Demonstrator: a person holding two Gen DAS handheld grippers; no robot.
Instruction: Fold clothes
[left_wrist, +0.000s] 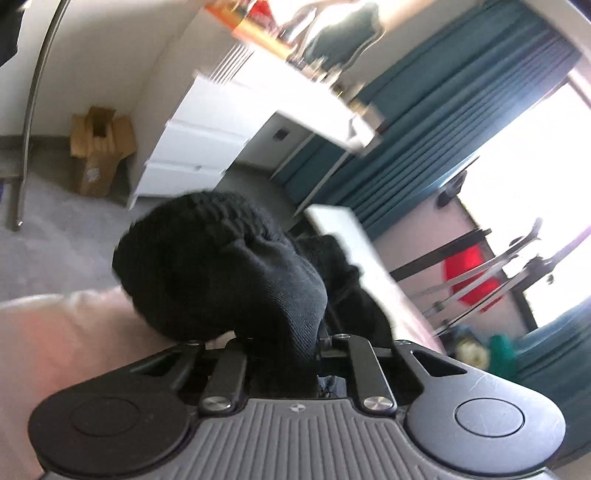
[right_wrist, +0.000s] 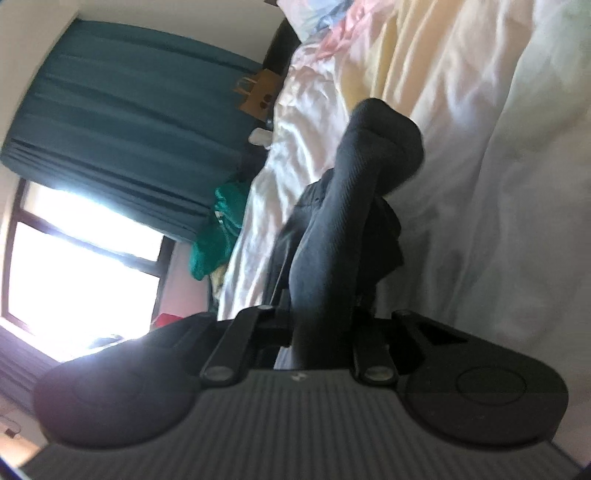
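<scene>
black knit garment (left_wrist: 221, 266) | bunched, lifted | other end dark ribbed fabric (right_wrist: 332, 240) above bed

Garment (left_wrist: 221, 266): black knit cloth, ribbed, matt. Left gripper (left_wrist: 284, 354): matt black plastic, ribbed grey grip, shiny metal screws. Box (left_wrist: 99, 147) at 10 o'clock: plain brown cardboard. Drawers (left_wrist: 195, 147): smooth white. Sheet (right_wrist: 480, 184): pale creased cloth. Curtain (right_wrist: 122, 122): teal pleated cloth.

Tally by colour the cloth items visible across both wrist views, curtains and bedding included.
Black: 1, the garment held by both tongs
Teal: 2, the curtain and a crumpled cloth
White: 1, the bed sheet
Red: 1, a cloth by the window
Total: 5
</scene>
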